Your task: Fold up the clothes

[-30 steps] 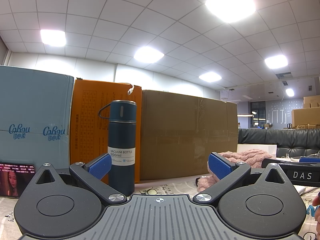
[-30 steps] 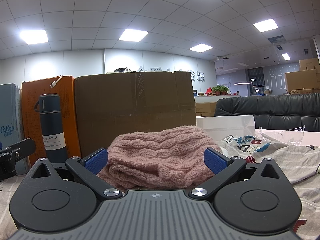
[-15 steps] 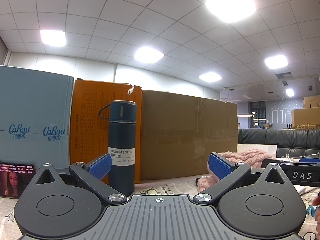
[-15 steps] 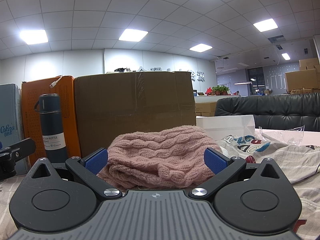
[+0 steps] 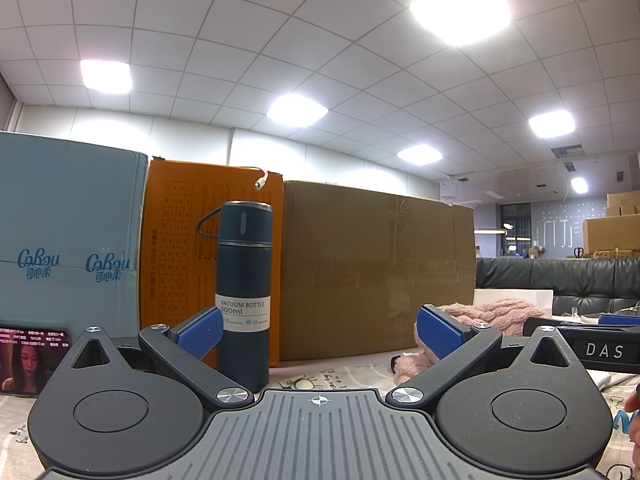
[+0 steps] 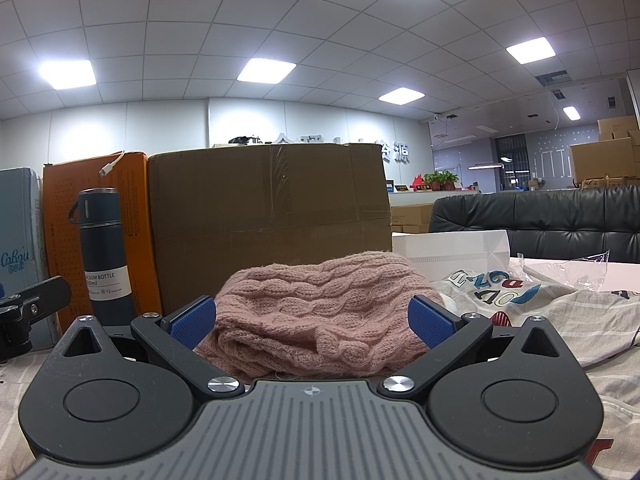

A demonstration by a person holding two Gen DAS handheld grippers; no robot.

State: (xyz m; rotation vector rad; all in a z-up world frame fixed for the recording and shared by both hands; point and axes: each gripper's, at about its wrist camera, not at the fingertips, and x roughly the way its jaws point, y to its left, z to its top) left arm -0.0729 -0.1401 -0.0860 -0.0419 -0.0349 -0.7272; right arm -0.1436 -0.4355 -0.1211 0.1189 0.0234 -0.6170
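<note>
The pink knit sweater lay bunched directly ahead of my right tool, unmoved; both tools, left tool included, stayed spread, so folding hadn't begun.

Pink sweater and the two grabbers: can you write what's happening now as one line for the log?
left gripper: open, empty | right gripper: open, facing pink sweater | sweater: bunched, not gripped | fold: not begun
</note>
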